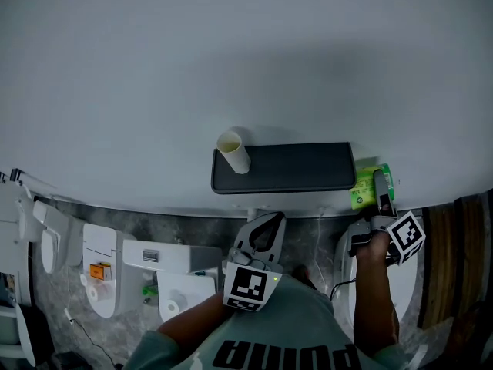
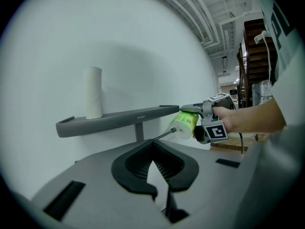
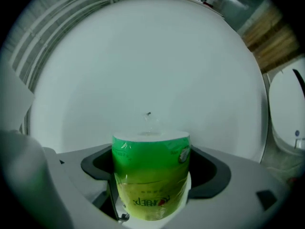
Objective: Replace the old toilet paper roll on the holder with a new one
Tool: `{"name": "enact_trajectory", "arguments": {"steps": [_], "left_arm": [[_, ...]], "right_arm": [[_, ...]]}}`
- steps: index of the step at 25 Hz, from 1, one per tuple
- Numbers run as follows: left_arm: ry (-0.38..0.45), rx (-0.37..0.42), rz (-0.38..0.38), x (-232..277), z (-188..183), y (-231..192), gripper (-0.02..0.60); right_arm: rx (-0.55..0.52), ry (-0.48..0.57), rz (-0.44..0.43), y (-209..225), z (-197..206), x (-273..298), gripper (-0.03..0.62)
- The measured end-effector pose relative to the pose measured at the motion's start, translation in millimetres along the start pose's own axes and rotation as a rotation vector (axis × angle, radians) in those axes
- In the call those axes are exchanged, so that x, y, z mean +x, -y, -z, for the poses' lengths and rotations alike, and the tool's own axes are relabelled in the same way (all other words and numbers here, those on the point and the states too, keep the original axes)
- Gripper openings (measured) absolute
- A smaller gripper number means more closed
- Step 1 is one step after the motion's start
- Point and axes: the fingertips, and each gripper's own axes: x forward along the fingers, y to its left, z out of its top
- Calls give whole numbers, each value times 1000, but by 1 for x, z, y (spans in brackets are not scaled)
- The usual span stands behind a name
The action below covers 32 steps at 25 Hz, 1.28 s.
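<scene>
A dark grey shelf-type holder [image 1: 296,168] is fixed to the pale wall. An empty cardboard tube [image 1: 233,152] stands upright on its left end. The tube [image 2: 92,92] shows on the shelf [image 2: 119,119] in the left gripper view too. Under the shelf a thin metal rod [image 2: 163,134] sticks out to the right. My right gripper [image 1: 377,182] is shut on a new roll in green wrap [image 1: 368,185], held at the shelf's right end. The roll [image 2: 186,124] has its end at the rod's tip, and fills the right gripper view [image 3: 150,175]. My left gripper [image 1: 275,217] hangs below the shelf, shut, holding nothing.
White bathroom fixtures [image 1: 100,272] stand on the grey floor at lower left. A white toilet [image 1: 407,287] is under my right arm. Wooden boards [image 1: 454,260] run along the right edge. The wall above the shelf is bare.
</scene>
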Motion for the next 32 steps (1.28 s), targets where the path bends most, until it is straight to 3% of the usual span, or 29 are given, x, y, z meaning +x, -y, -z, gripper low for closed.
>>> {"name": "enact_trajectory", "arguments": {"steps": [6,11,16,21,32], "left_arm": [[-16,-17,-20,-8,6,-12,4],[-17,-21,-20,-11,9,-20,4],[-15,-25,-20,-13,10,-26,4],[-19,-30,-21,-19,42,-50,4],[4,-37,-8,-26,14,-49,4]], "right_arm": [[242,10,-4,16,19,6,460],[336,36,-12,21,23,11,460],[364,23,-19,17,36,13,460],[371,2,-18,30,85,21,460],[356,3,-30,-9,99,15,460]]}}
